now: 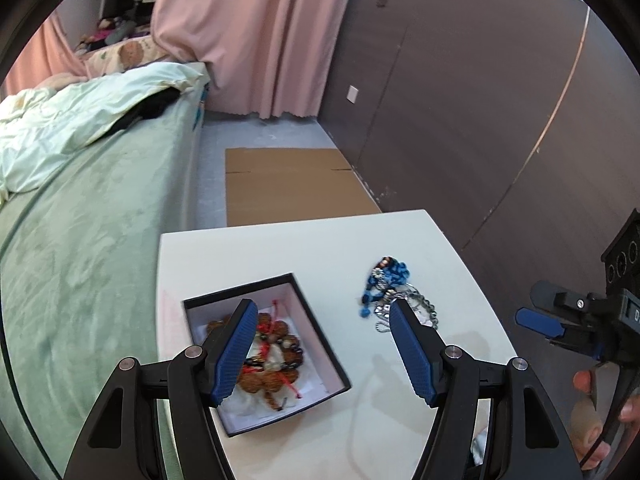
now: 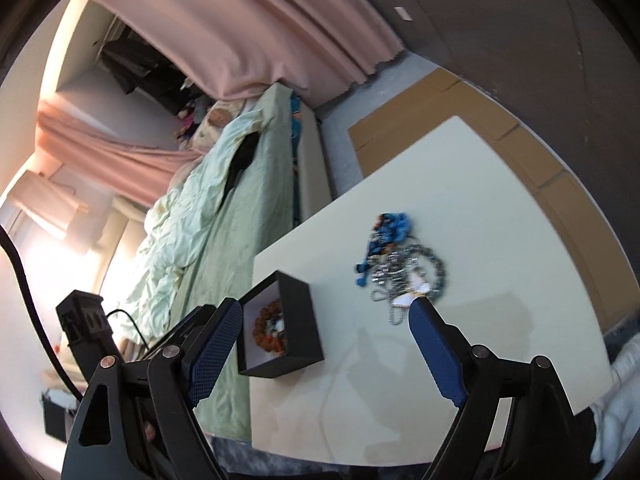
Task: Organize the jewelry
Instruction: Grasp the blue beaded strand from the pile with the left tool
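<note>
Left gripper (image 1: pixel 320 320) is wide open, empty, hovering over the table (image 1: pixel 304 248). Its left finger (image 1: pixel 234 354) overlaps the box (image 1: pixel 336 372) in view; its right finger (image 1: pixel 412 350) sits just in front of the pile (image 1: pixel 390 294).

Right gripper (image 2: pixel 326 316) is also spread wide, nothing between the pads, above the table's near edge. It shows at the right edge of the left wrist view with the person's hand (image 1: pixel 592 420) on it.

Box: black, lidless, white-lined, on the table's left side next to the bed (image 1: pixel 80 240). Brown bead bracelets (image 1: pixel 268 360) with red cord lie inside it.

Pile: blue beads tangled with silver chains, loose on the table right of the box, apart from it. Individual pieces are too blurred to separate.

Cardboard (image 1: pixel 292 184) lies flat on the floor beyond the table.
</note>
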`<state>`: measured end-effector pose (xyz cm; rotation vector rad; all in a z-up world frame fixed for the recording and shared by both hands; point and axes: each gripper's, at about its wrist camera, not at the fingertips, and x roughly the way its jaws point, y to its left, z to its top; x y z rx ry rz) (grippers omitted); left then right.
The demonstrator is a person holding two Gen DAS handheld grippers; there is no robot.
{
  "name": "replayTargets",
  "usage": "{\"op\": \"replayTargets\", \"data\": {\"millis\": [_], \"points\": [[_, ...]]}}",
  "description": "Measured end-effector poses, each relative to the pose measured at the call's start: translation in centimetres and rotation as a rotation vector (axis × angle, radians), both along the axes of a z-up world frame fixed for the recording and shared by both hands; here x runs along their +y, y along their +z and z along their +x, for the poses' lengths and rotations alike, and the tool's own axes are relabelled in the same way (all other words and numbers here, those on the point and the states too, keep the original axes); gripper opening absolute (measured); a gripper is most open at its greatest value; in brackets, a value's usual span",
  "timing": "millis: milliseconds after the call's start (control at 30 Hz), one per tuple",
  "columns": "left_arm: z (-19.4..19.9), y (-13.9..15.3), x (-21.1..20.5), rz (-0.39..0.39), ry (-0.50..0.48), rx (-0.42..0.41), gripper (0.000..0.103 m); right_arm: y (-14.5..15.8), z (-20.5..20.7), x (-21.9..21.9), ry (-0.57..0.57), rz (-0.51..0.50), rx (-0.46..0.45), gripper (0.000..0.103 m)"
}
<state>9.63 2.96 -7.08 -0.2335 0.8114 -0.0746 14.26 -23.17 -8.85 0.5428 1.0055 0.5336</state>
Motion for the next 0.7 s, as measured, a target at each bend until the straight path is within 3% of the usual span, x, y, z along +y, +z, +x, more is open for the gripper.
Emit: {"op": "replayTargets", "data": {"millis": [467, 700], "points": [[3.2, -1.1, -4.9, 0.039, -0.12, 0.013, 0.069, -2.9, 2.5, -3.5, -0.141, 0.014, 0.142, 0.086], [5.5, -2.5, -7.2, 0.055, -0.18, 0.046, 0.055, -3.9, 3.7, -3.3, -0.127, 0.012, 0.178, 0.083]]}}
